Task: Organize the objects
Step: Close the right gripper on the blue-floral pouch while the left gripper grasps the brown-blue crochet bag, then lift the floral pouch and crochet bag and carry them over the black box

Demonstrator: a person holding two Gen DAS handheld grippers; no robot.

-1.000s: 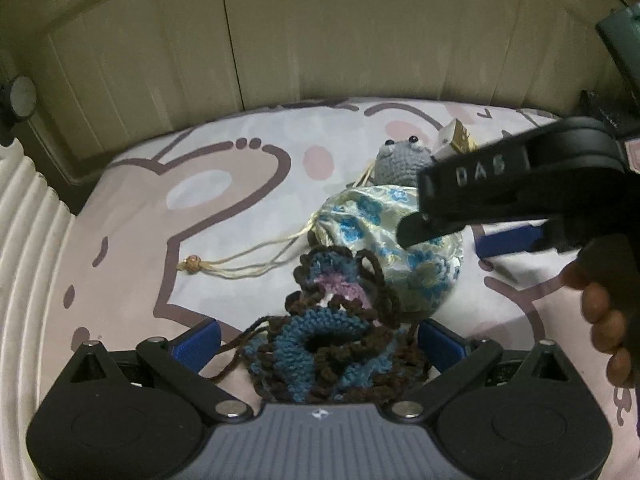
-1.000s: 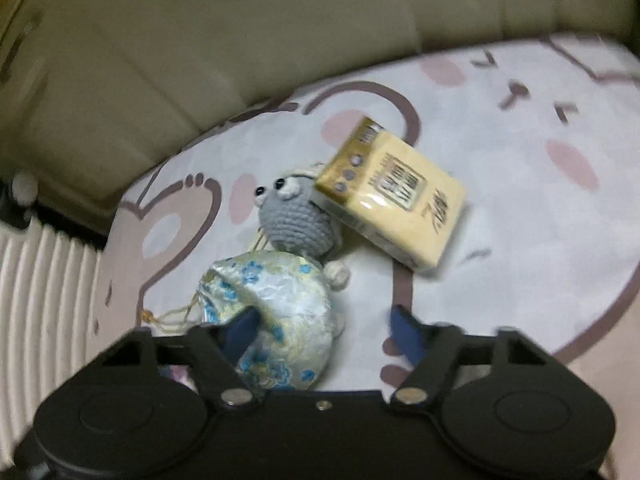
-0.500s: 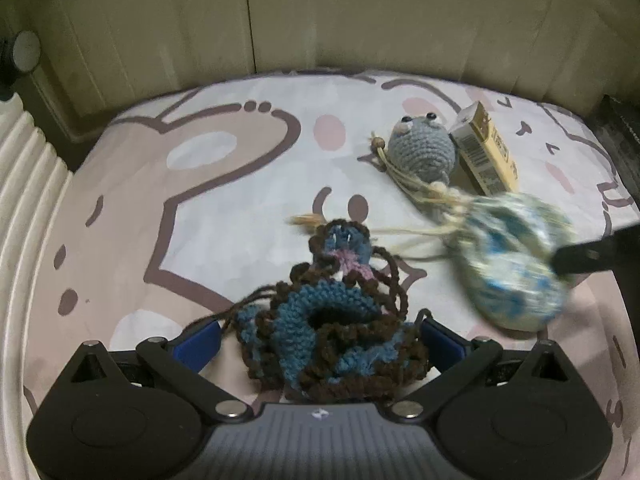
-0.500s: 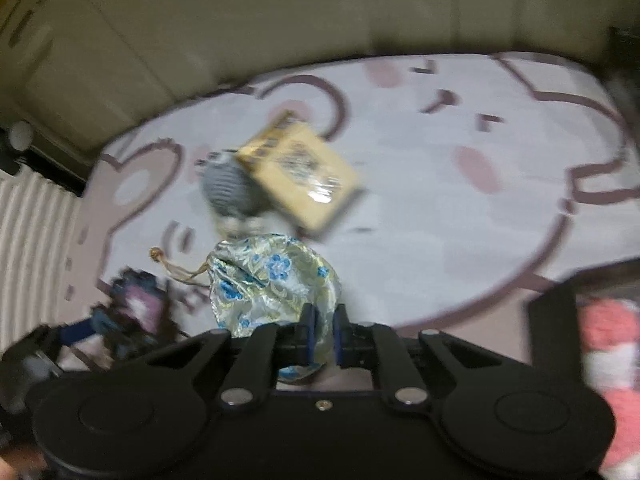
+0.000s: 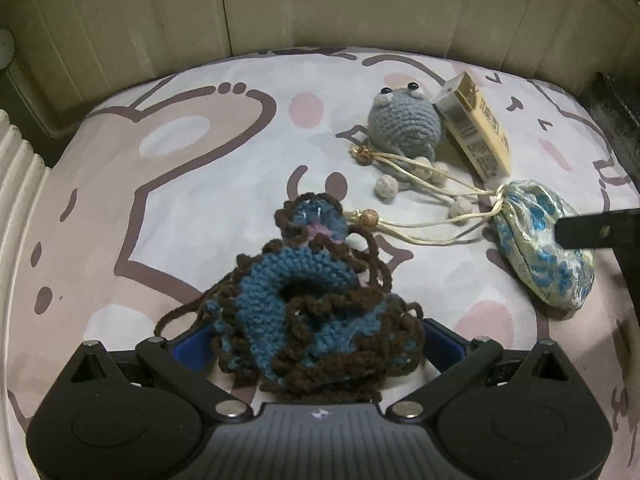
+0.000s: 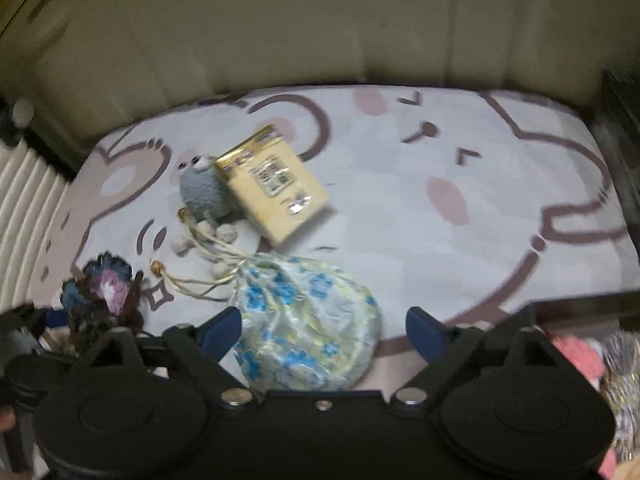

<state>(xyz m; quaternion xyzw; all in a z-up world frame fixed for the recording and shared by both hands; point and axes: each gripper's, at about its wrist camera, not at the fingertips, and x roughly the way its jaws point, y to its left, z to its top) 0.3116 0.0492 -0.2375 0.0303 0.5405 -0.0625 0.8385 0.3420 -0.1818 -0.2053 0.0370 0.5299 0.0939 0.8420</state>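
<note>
A blue and brown crocheted piece (image 5: 316,308) lies between the wide-apart fingers of my left gripper (image 5: 318,344), which is open around it. A floral drawstring pouch (image 6: 308,324) lies on the printed cloth between the spread fingers of my right gripper (image 6: 324,330), which is open. The pouch also shows in the left wrist view (image 5: 540,240), with a black right finger (image 5: 596,232) over it. A grey crocheted toy (image 5: 404,122) and a yellow tissue pack (image 5: 476,132) lie behind. The crocheted piece shows at the left of the right wrist view (image 6: 104,292).
The printed cloth (image 5: 200,160) covers the surface. A cream panelled wall (image 5: 320,4) rises behind, and a ribbed white edge (image 5: 16,168) is at the left. A dark box with pink and glittery items (image 6: 592,360) stands at the right.
My right gripper shut on the pouch, carried it to the right, then opened; the pouch now lies on the cloth. The left gripper stayed open around the crocheted piece.
</note>
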